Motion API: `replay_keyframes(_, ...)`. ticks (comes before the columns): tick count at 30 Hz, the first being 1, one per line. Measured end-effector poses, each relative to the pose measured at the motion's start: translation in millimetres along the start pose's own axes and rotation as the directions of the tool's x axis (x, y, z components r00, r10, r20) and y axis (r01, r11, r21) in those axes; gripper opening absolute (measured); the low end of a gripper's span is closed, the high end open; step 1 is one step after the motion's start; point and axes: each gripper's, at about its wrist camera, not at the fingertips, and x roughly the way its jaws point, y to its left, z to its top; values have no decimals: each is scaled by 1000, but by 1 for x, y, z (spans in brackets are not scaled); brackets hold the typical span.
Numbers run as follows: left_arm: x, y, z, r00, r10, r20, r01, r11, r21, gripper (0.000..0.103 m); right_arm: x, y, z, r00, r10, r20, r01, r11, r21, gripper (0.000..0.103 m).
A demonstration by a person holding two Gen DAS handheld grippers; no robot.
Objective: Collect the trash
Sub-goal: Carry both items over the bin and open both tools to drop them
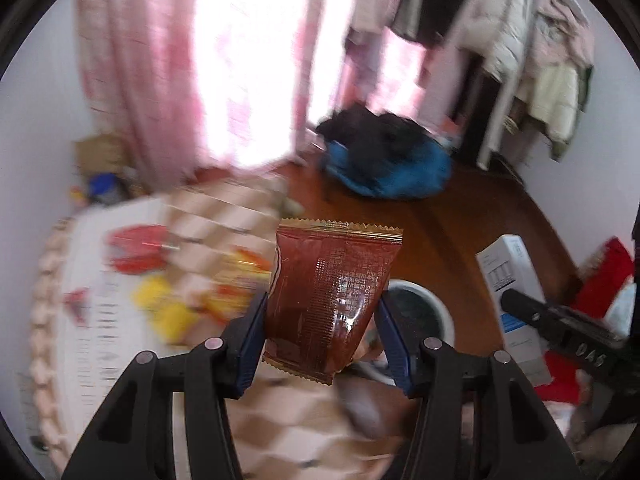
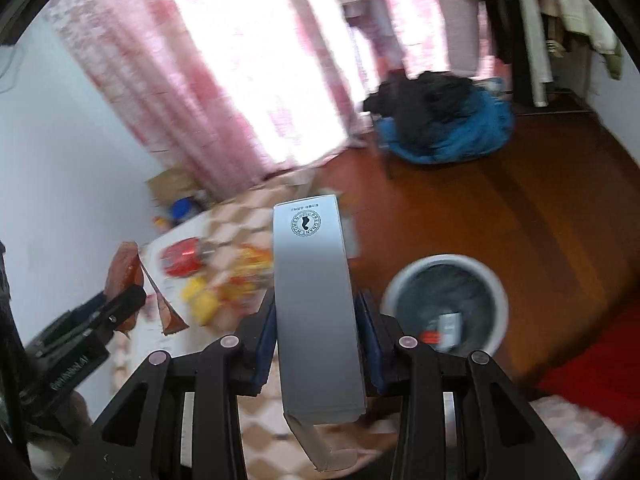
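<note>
Trash is held in both grippers. A reddish-brown foil snack wrapper point(image 1: 334, 300) with crimped gold edges stands upright between the blue pads point(image 1: 252, 340) of the left gripper point(image 1: 322, 336), which is clamped on its lower half. Just behind and to the right of that gripper's fingers sits a round white trash bin point(image 1: 436, 312) on the red-brown wooden floor point(image 1: 460, 216), partly hidden by the wrapper. The right gripper point(image 2: 316, 340) is clamped on a tall white carton point(image 2: 314, 304) printed with a round black stamp near its top; the carton's bottom flap hangs open below the fingers. To the right of this gripper the same bin shows its dark liner and a few small items inside. To the left of both grippers lies a checkered cloth surface point(image 2: 248, 220) scattered with blurred red and yellow packets point(image 2: 200, 296). Farther ahead, a blue and black heap point(image 2: 444, 120) rests on the floor below pink curtains point(image 2: 160, 80).
</note>
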Motion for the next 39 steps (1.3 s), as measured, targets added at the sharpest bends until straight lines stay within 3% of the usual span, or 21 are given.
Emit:
replay_keyframes(2,33,-26,5,996,-58,-68,57,998,-11,50,8,-35,2,999,-35,-23,35,999,32,40)
replay_keyframes(4,74,-49,8,981,-120,-154,117,993,-29,50,26,-75,1,996,-62,-64,67,995,77,40)
replay_keyframes(9,171,-75,10,928,-168,-333,158,986,-56,50,89,-162,-13,976,-65,-206,104,977,188,40)
replay_keyframes(16,265,-80,-1,854,-118,-507,108,993,-49,51,181,-221,-34,935,-9,-354,112,956,271,40)
replay_keyframes(18,279,-76,-8,840,-107,-531,93,994,-53,61,205,-227,-37,923,-17,-383,125,957,260,40)
replay_keyframes(21,288,-64,-13,832,-98,-546,64,995,-80,89,231,-234,-39,908,-37,-417,150,959,242,43)
replay_keyframes(22,289,-62,-15,832,-91,-547,54,995,-84,97,239,-232,-39,903,-49,-427,162,959,233,54)
replay_keyframes(23,288,-60,-18,834,-81,-546,43,996,-82,97,242,-233,-39,899,-67,-433,180,957,225,63)
replay_keyframes(24,290,-59,-20,836,-64,-546,28,997,-74,97,247,-234,-38,899,-79,-431,194,954,230,80)
replay_keyframes(25,289,-58,-22,837,-47,-545,13,998,-66,97,250,-235,-36,900,-75,-430,193,952,237,91)
replay_keyframes(27,290,-55,-25,846,-13,-534,-11,999,-42,97,249,-237,-38,896,-91,-435,210,950,233,100)
replay_keyframes(34,280,-65,-33,866,95,-490,-78,995,56,97,241,-235,-52,851,-227,-474,329,933,143,103)
replay_keyframes(39,270,-72,-34,878,119,-463,-86,992,92,97,232,-234,-53,843,-248,-477,346,929,128,103)
